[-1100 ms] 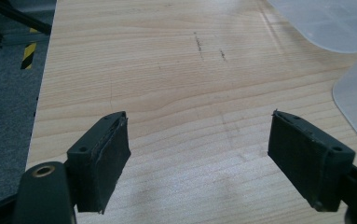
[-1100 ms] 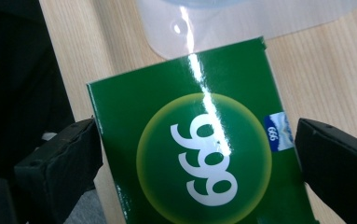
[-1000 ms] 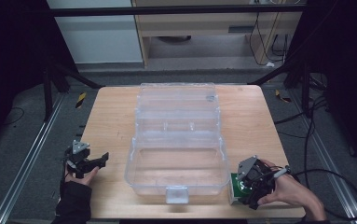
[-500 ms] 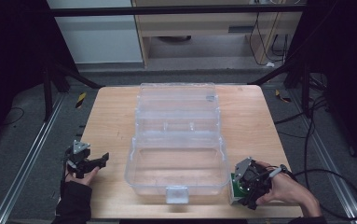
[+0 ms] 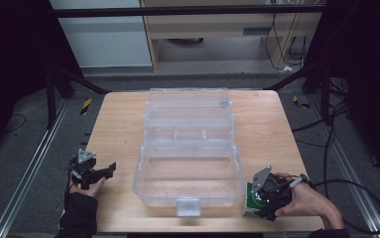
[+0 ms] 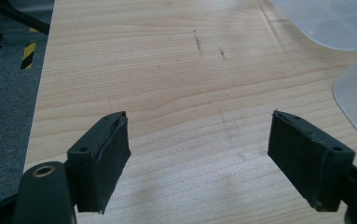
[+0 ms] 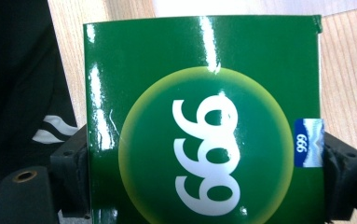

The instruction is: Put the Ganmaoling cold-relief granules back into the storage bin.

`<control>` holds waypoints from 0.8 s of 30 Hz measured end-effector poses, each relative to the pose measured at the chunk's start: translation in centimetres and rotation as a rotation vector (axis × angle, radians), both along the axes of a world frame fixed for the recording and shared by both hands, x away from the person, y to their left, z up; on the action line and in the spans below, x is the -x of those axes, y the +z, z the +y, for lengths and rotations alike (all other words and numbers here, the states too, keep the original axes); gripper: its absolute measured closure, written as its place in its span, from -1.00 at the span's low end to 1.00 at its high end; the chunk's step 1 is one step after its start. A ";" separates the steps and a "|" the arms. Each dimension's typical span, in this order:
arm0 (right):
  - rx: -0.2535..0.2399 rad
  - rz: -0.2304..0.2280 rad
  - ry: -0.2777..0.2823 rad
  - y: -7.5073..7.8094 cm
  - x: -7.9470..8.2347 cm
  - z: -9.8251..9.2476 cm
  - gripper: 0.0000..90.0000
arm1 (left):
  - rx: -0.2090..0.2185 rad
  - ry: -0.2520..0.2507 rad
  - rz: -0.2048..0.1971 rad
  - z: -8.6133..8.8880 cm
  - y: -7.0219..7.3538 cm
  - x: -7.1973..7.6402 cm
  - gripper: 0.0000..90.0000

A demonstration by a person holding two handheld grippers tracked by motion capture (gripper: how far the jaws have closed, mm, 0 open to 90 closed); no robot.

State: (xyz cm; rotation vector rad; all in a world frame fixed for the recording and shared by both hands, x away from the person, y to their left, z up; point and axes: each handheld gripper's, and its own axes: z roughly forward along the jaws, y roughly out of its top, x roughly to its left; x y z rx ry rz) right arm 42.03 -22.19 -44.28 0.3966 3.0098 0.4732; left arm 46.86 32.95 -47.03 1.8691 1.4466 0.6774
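The right gripper (image 5: 262,201) has just been closing its jaws, and now they clamp the green box (image 7: 204,121) from both sides, white "999" on its glossy face. That box (image 5: 251,201) sits at about five o'clock on the table (image 5: 123,124), just beside the near right corner of the clear plastic case (image 5: 190,148), which lies open in the middle. Over at eight o'clock, the left gripper (image 6: 199,154) hangs above bare wood, jaws spread wide with nothing between them.
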 end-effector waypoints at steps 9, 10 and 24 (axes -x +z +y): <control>-0.013 0.009 -0.014 0.4 0.3 -0.4 -0.64 | 0.002 0.000 0.000 0.0 0.0 0.0 -0.56; -0.019 0.004 -0.011 0.6 0.4 -0.6 -0.64 | 0.000 0.000 0.001 0.0 0.0 0.0 -0.56; -0.078 -0.054 -0.045 4.7 1.7 -2.8 -0.64 | 0.000 -0.001 0.002 0.0 0.0 0.0 -0.56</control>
